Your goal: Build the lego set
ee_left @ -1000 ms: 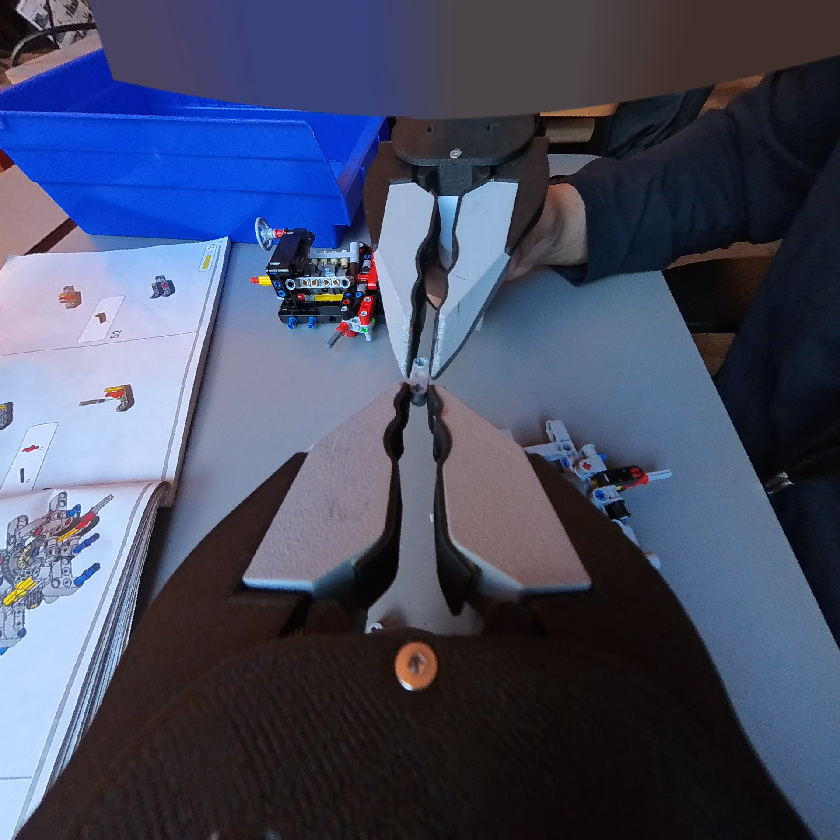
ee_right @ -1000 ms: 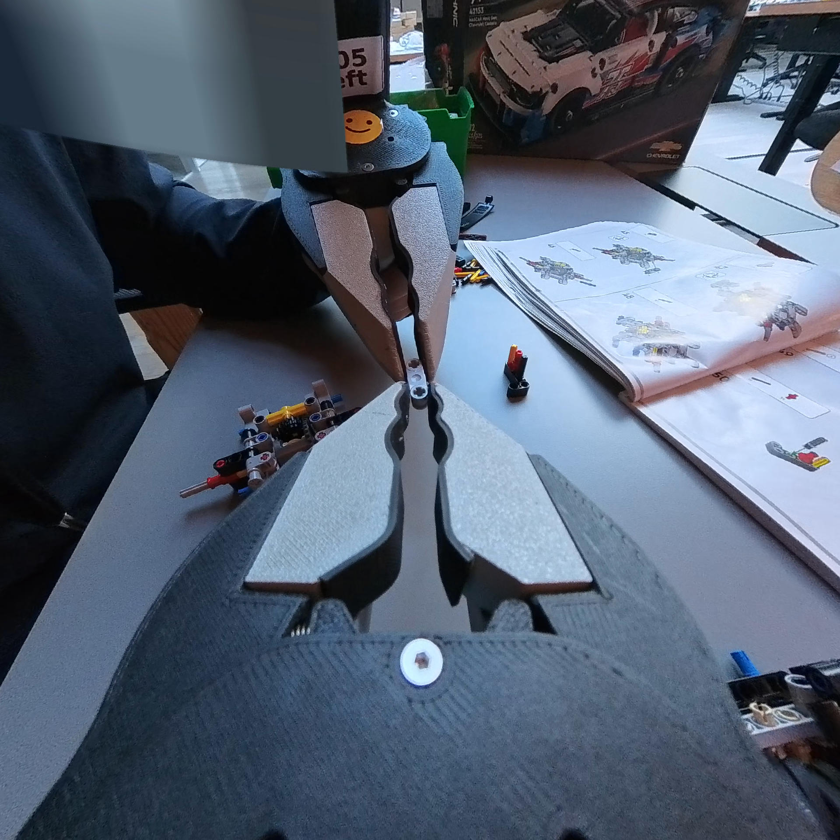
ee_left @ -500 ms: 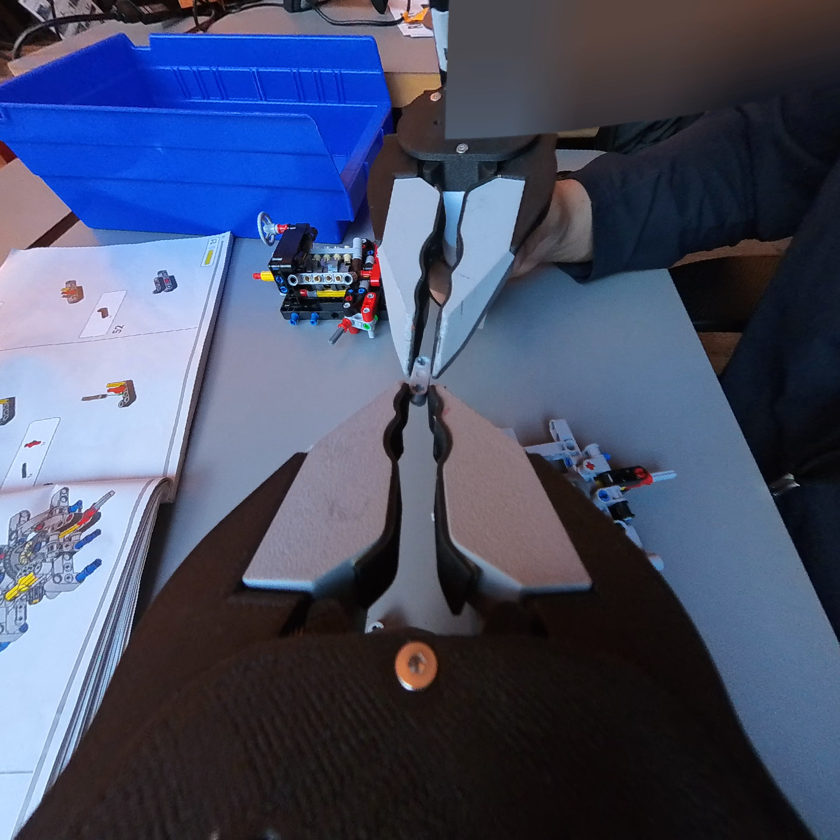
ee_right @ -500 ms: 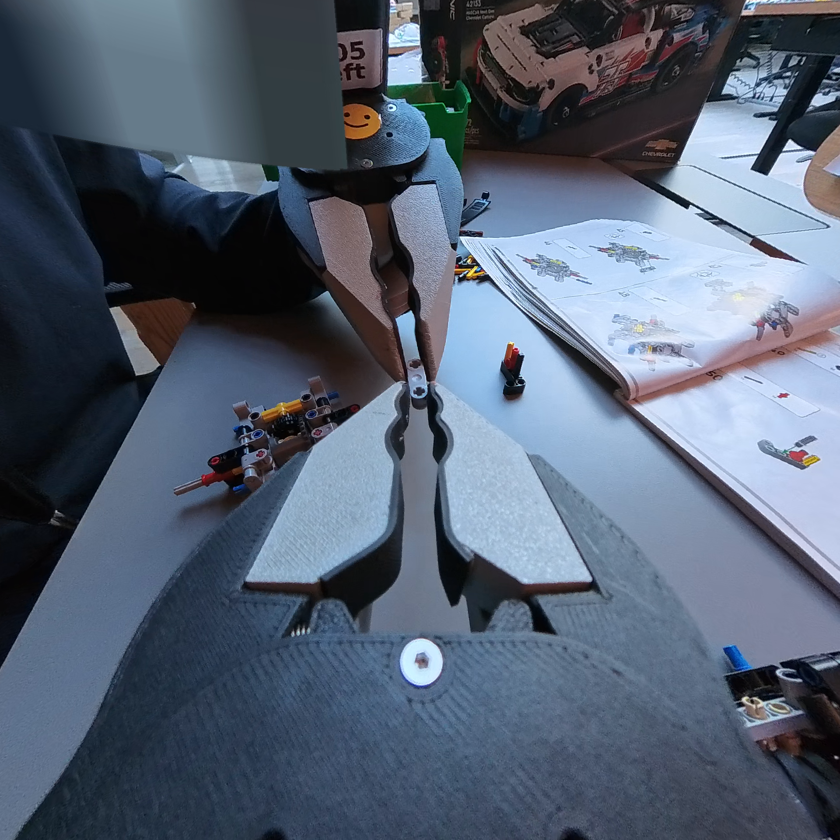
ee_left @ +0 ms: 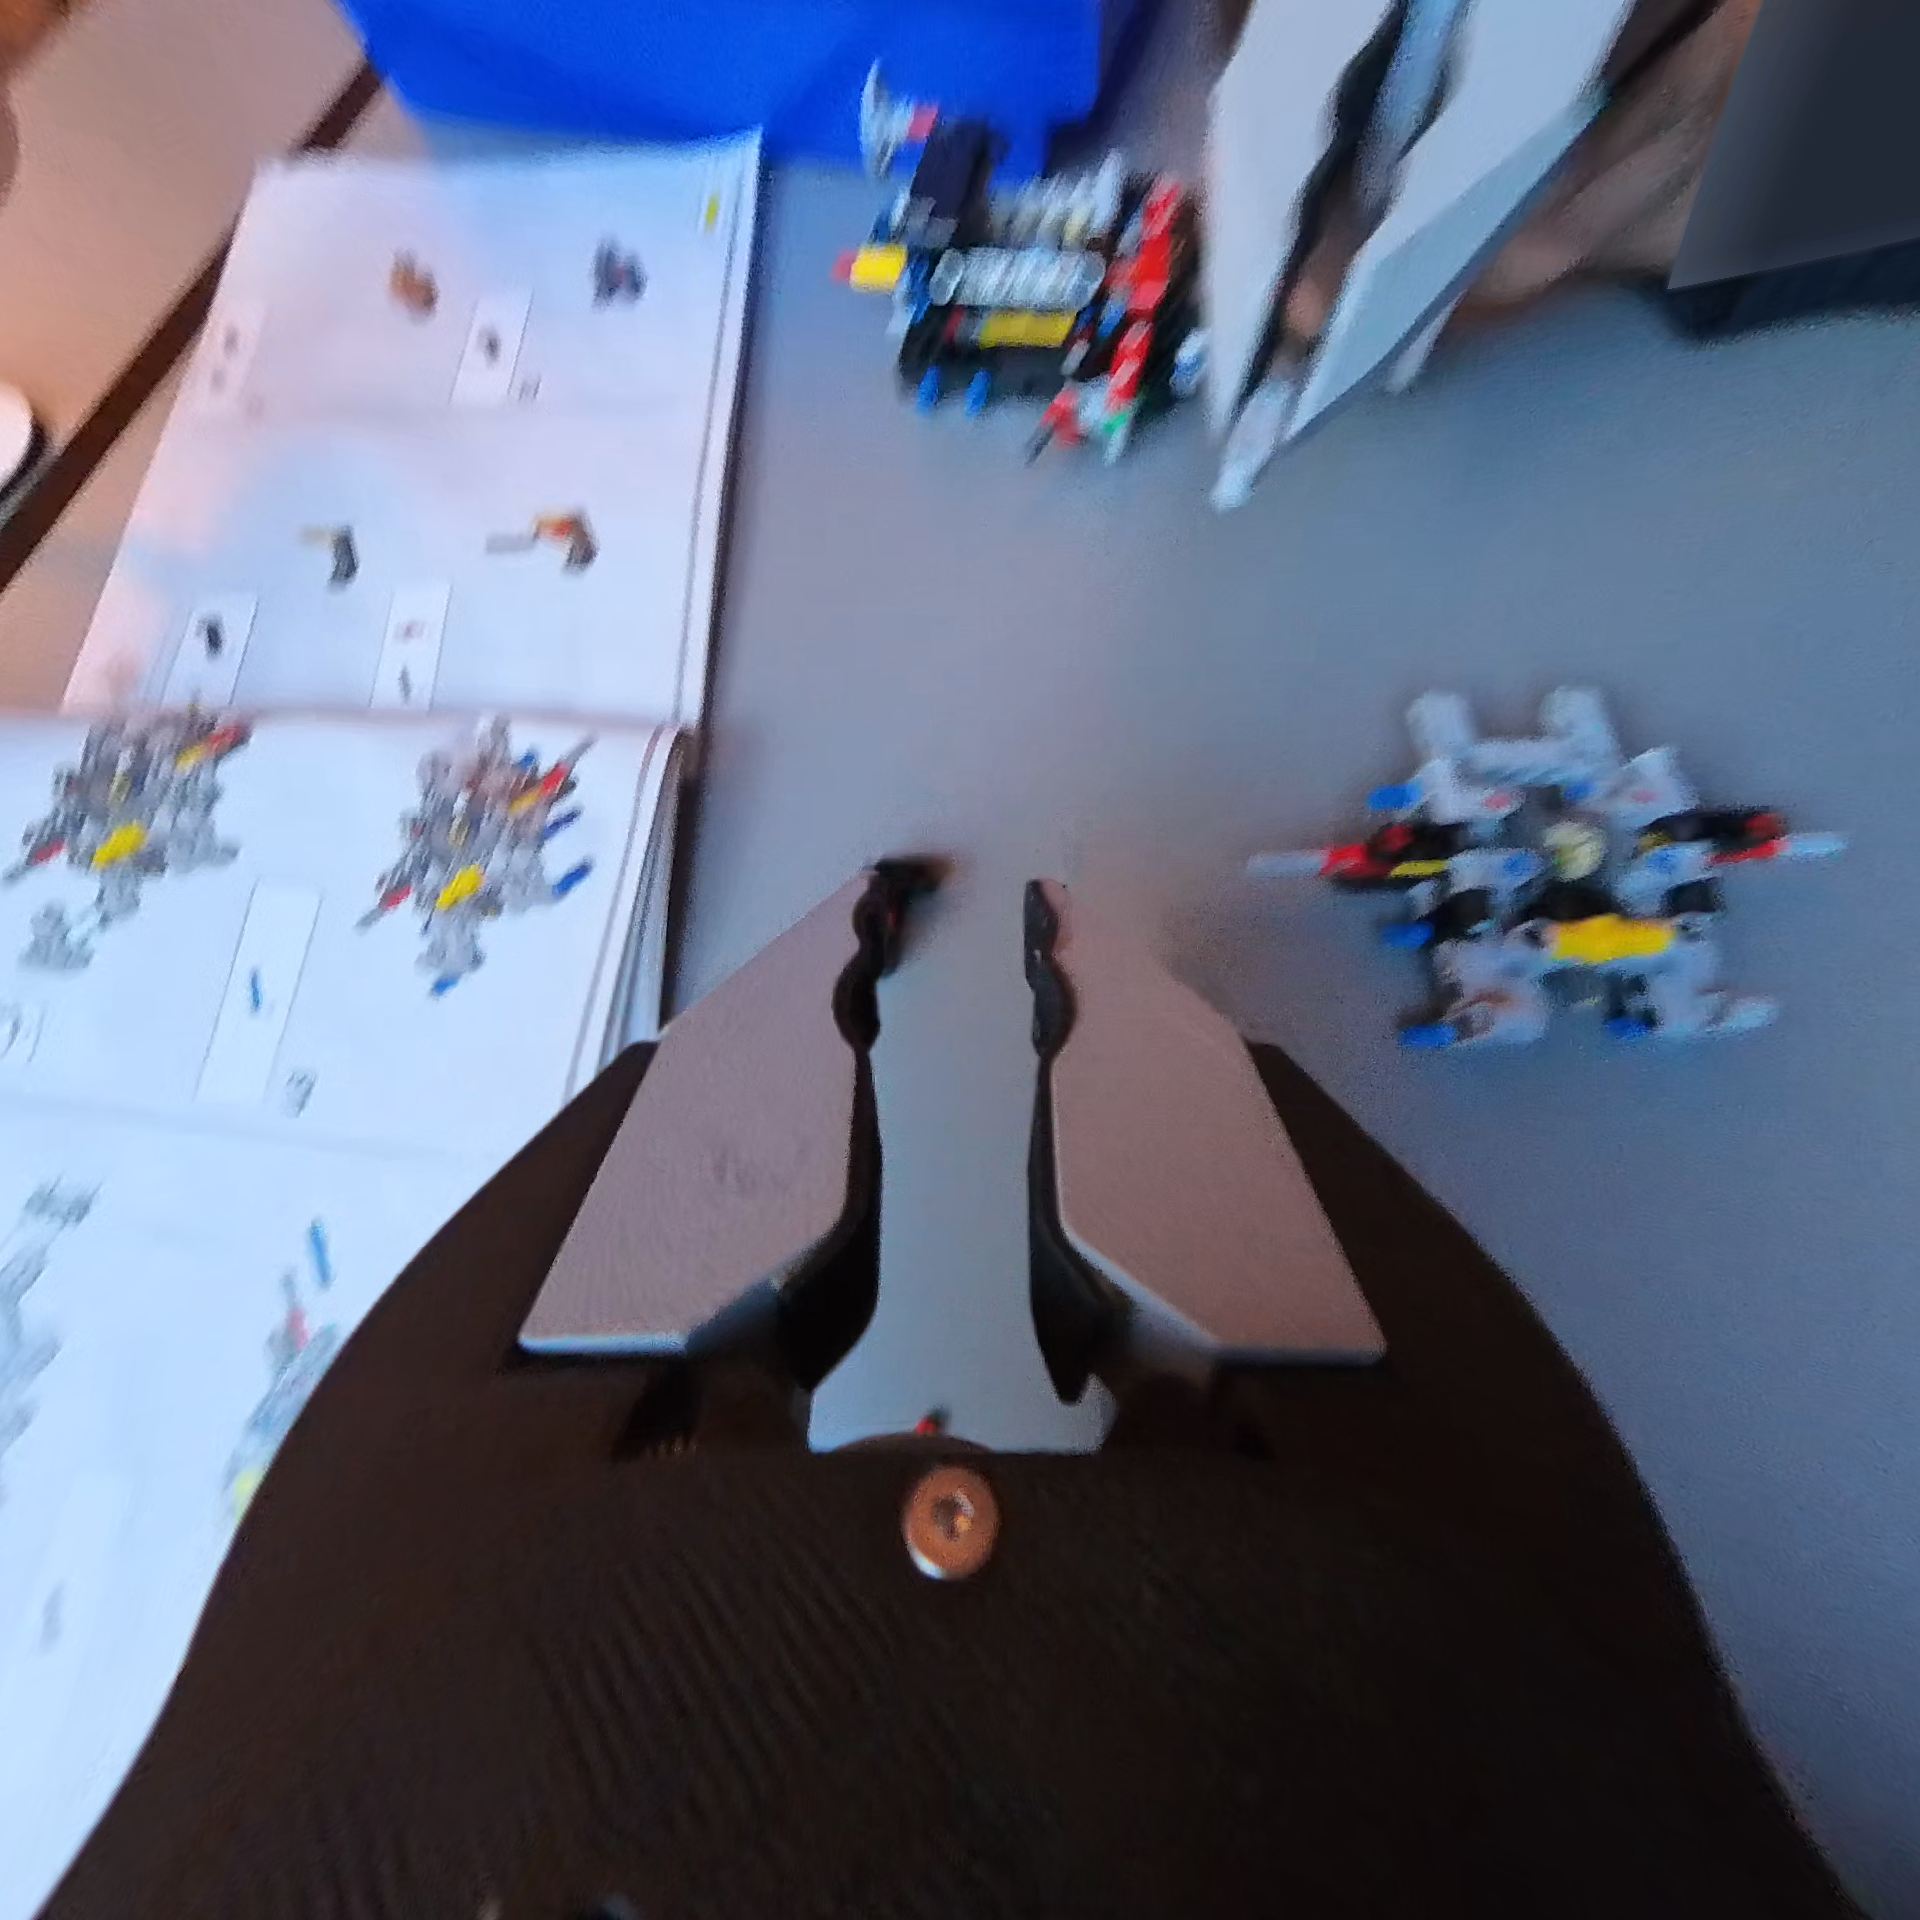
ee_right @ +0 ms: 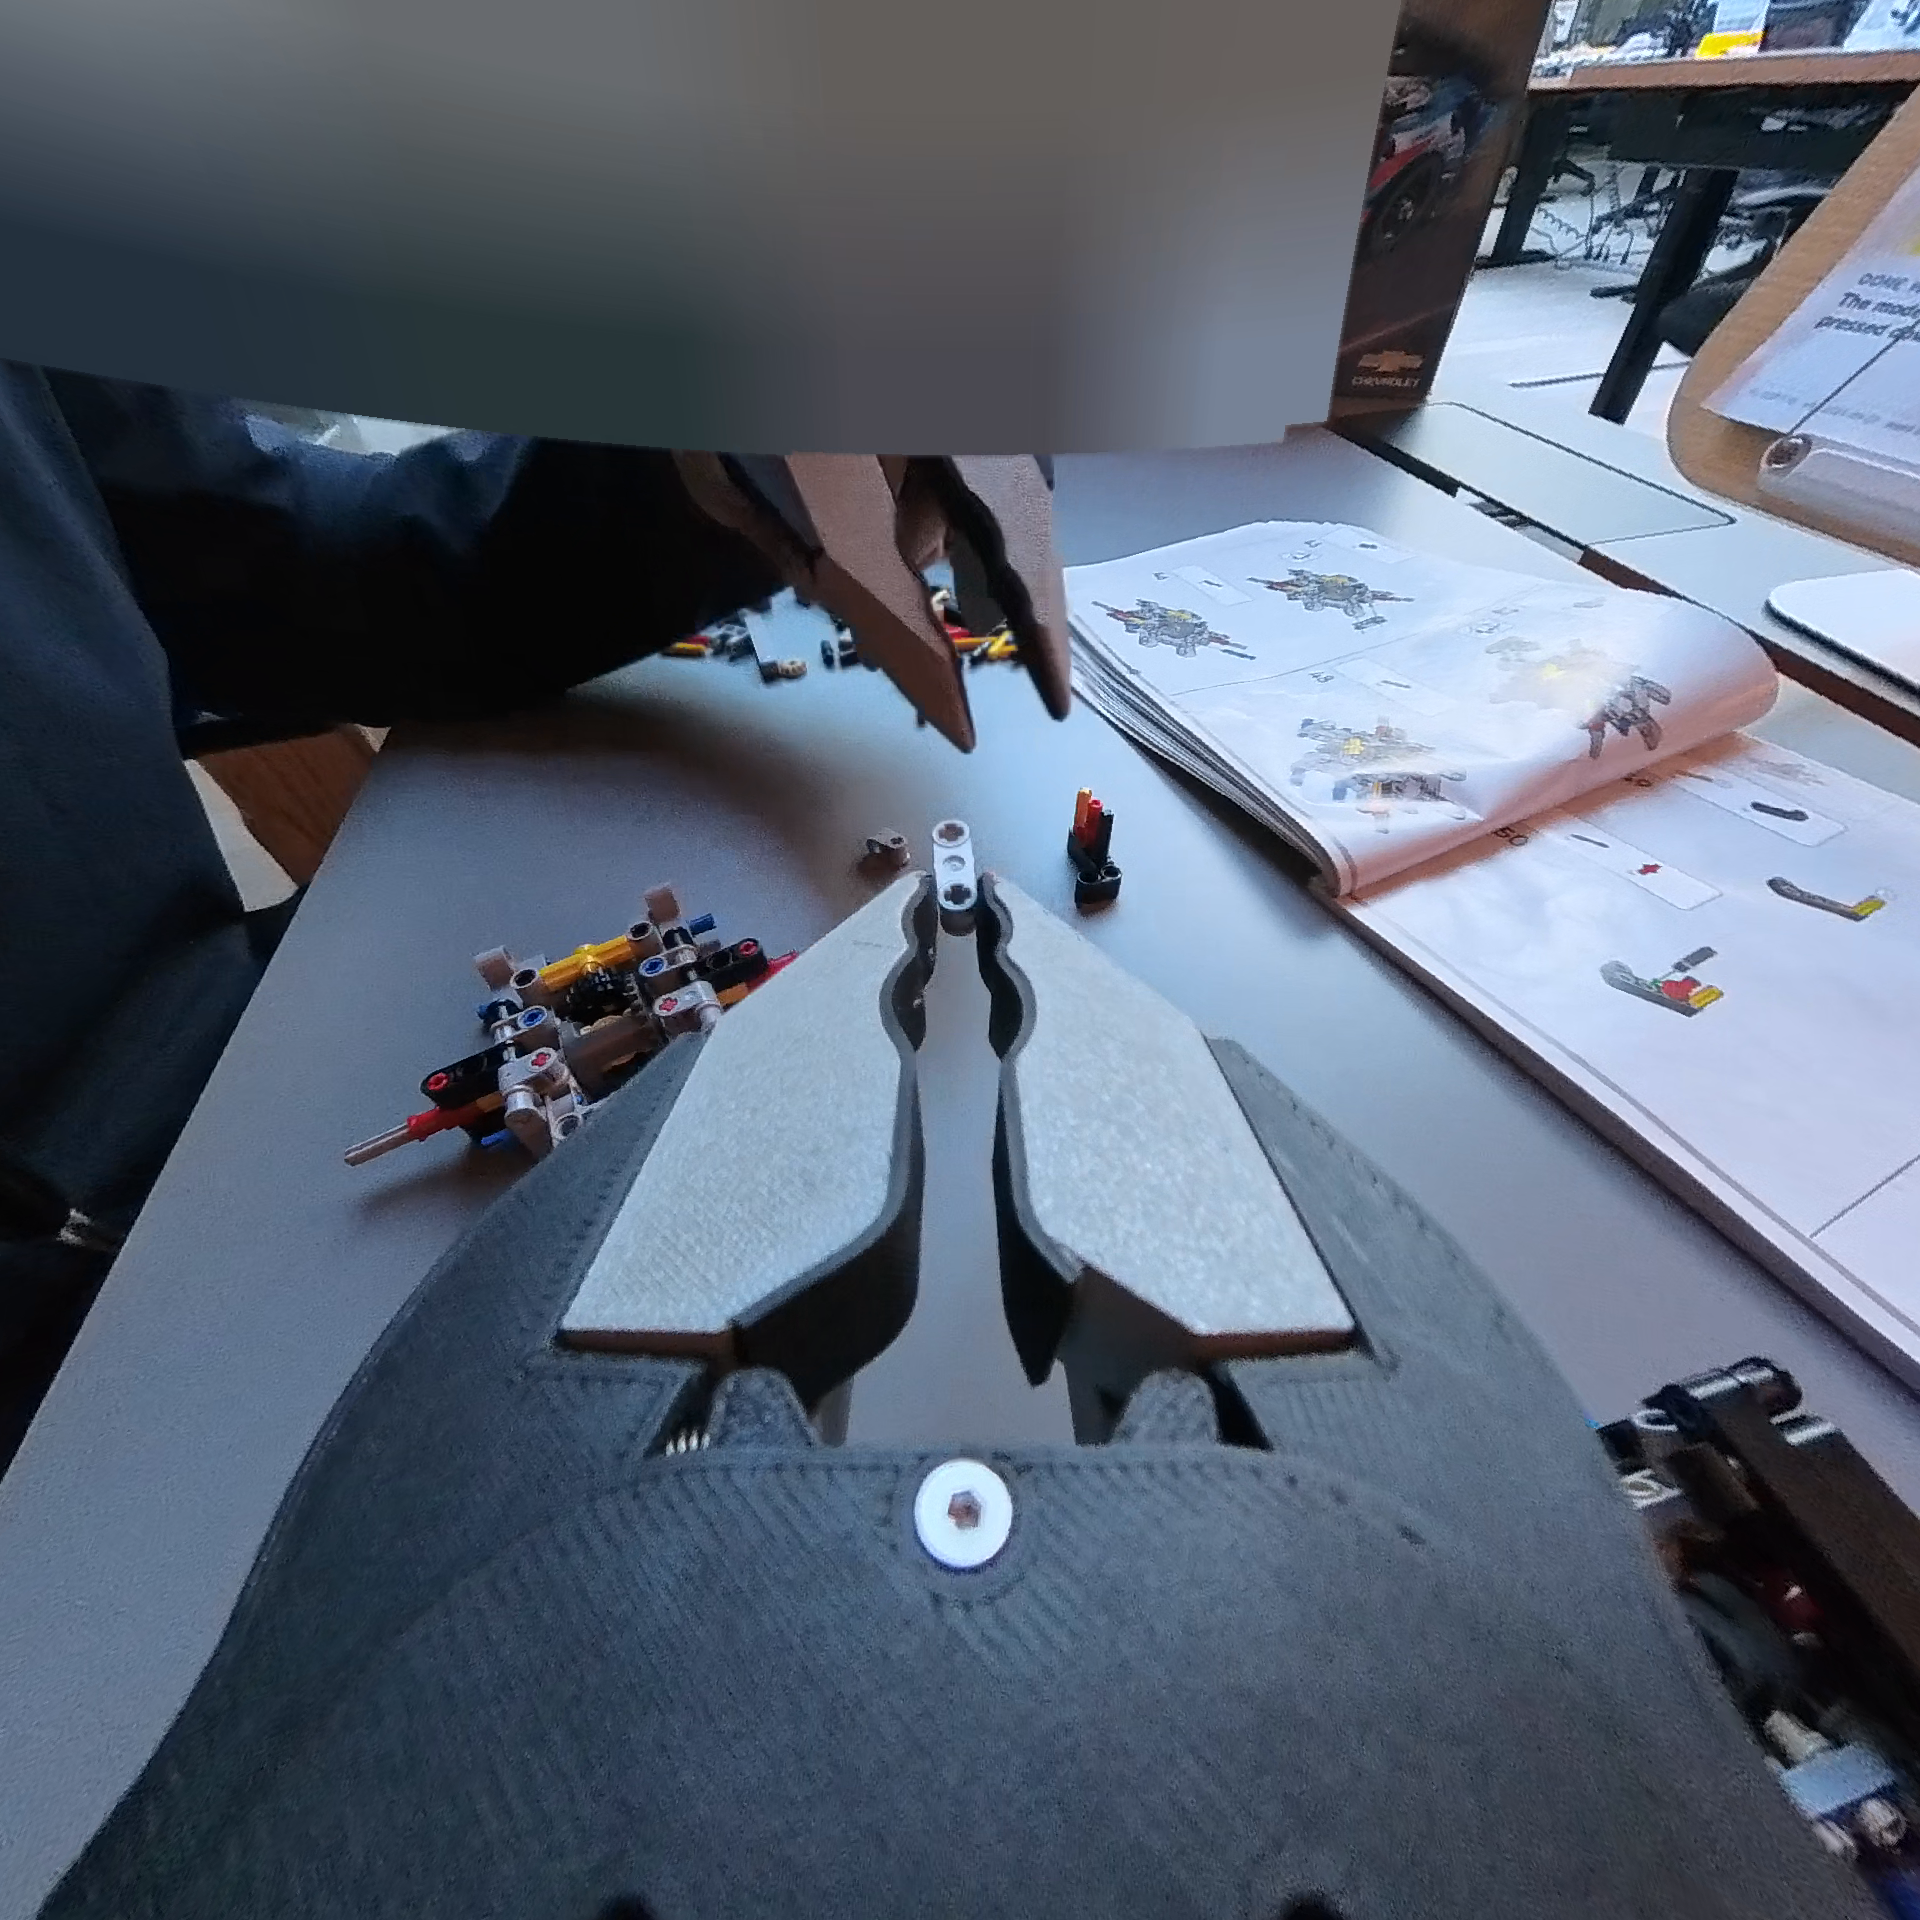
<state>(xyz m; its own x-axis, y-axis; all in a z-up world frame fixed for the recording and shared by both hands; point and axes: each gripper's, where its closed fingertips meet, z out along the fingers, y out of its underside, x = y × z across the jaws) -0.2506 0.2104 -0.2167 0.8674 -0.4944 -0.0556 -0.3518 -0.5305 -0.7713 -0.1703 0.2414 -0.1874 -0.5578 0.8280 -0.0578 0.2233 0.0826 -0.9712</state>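
My right gripper is shut on a small light grey beam with holes and holds it above the grey table. My left gripper is open with nothing between its pads; this view is blurred. A small black piece lies on the table just beyond its left fingertip. In the right wrist view the left gripper stands open, apart from the beam. A small tan piece lies on the table left of the beam. The right gripper's fingers show at the top of the left wrist view.
A small multicoloured brick assembly lies on the table; it also shows in the left wrist view. A black and red brick model stands by a blue bin. An open instruction booklet lies alongside. A black, red and orange piece stands nearby. Across from one pair of fingers to the other is roughly 10 cm.
My left gripper has opened, let go of the grey beam and drawn back from it. My right gripper has kept its hold on the beam.
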